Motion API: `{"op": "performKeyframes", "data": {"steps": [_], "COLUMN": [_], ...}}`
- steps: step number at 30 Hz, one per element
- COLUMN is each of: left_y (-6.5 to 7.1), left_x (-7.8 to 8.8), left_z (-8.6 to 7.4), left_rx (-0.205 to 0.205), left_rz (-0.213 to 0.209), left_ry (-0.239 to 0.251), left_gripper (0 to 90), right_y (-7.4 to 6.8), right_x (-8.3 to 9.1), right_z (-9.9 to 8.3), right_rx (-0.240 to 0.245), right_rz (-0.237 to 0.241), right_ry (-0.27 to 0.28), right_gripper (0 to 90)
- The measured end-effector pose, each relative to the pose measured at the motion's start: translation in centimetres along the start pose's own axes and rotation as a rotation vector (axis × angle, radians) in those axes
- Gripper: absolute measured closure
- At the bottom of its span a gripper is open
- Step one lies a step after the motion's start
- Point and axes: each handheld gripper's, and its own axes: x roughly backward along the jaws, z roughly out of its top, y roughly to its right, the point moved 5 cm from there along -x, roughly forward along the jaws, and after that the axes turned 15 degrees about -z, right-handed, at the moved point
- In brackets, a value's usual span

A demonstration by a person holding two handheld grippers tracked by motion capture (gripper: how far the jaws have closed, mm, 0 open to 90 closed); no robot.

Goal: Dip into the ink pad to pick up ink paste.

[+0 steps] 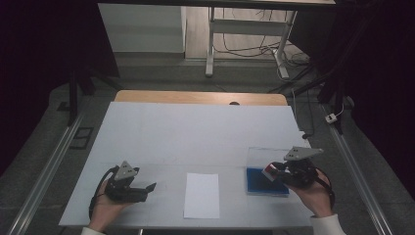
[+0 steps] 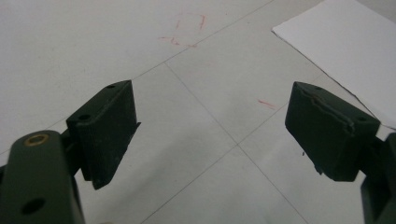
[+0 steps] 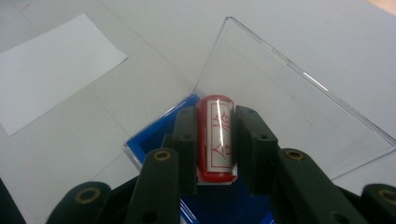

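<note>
Clamping a red stamp [image 3: 215, 137] between its two black jaws, the right gripper [image 3: 215, 140] is holding it just over the blue ink pad [image 1: 265, 181], w/ the stamp's face (red characters on white) showing in the right gripper view. Pad is sitting in a clear case whose lid [image 3: 280, 88] is lying open beyond it, at the table's [image 1: 195, 127] right front. Left gripper [image 2: 212, 126] is hovering low over bare table at front left, jaws standing wide apart w/ nothing btwn them. White paper sheet [image 1: 201, 195] is lying flat btwn the two grippers, apart from both.
</note>
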Motion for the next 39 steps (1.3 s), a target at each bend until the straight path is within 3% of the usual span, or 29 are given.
{"op": "performKeyframes", "data": {"steps": [8, 24, 34, 35, 39], "left_y": [0.0, -0.1, -0.1, -0.2, -0.2], "left_x": [0.0, -0.2, -0.3, -0.3, -0.5], "left_z": [-0.2, -0.3, -0.3, -0.3, -0.2], "left_rx": [-0.001, 0.001, 0.005, 0.005, 0.005], "left_rz": [-0.001, 0.004, 0.003, 0.003, 0.002], "left_ry": [-0.004, -0.015, -0.019, -0.018, -0.023], "left_gripper": [17.0, 17.2, 17.3, 17.3, 17.2], "right_y": [-0.4, -1.2, -0.9, -0.8, -0.8], "right_x": [-1.1, -2.4, -3.2, -3.2, -3.3], "right_z": [-0.6, -1.2, -2.0, -2.0, -2.1], "right_rx": [0.045, 0.067, 0.071, 0.051, 0.049], "right_rz": [0.011, 0.021, 0.004, 0.009, 0.007], "right_ry": [-0.046, -0.081, -0.119, -0.113, -0.113], "right_gripper": [70.4, 70.4, 70.4, 70.4, 70.5]}}
